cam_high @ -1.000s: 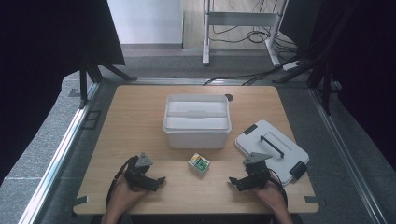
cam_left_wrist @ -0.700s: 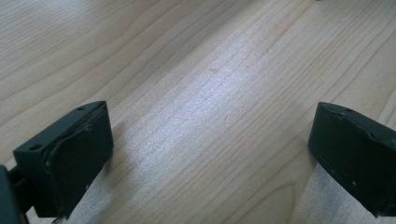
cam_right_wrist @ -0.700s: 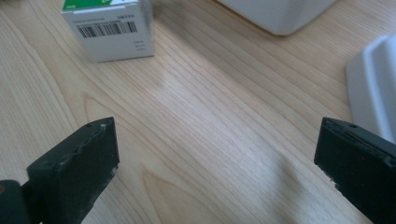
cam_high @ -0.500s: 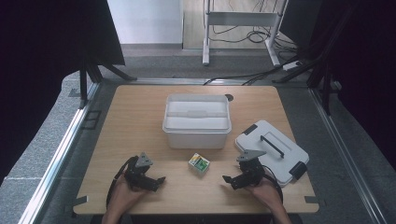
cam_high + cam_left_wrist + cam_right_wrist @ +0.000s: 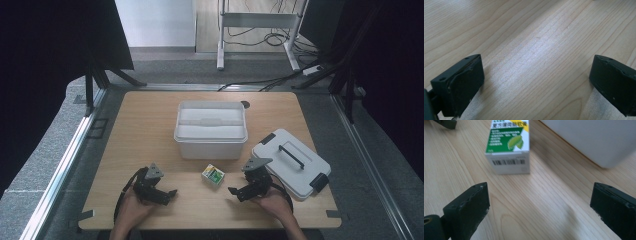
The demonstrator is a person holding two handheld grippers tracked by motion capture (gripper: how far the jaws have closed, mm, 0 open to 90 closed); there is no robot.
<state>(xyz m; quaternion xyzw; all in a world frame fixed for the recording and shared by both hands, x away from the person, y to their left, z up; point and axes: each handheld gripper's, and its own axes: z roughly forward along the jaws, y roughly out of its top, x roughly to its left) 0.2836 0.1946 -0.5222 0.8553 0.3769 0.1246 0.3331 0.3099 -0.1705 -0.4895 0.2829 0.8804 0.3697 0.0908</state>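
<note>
The right gripper (image 5: pixel 234 192) is lying low on the table (image 5: pixel 150 130) with its jaws spread wide and empty, pointing at the small green-and-white box (image 5: pixel 212 175), which is sitting just ahead at about ten o'clock from it, in front of the open white bin (image 5: pixel 211 131). The left gripper (image 5: pixel 170 194) is resting at the box's eight o'clock, jaws likewise apart around bare wood. To take the box cleanly, the right gripper is probably best slid forward until both jaws are flanking the box's long sides, squared to them, before closing. The bin's lid (image 5: pixel 290 161) is lying at three o'clock.
</note>
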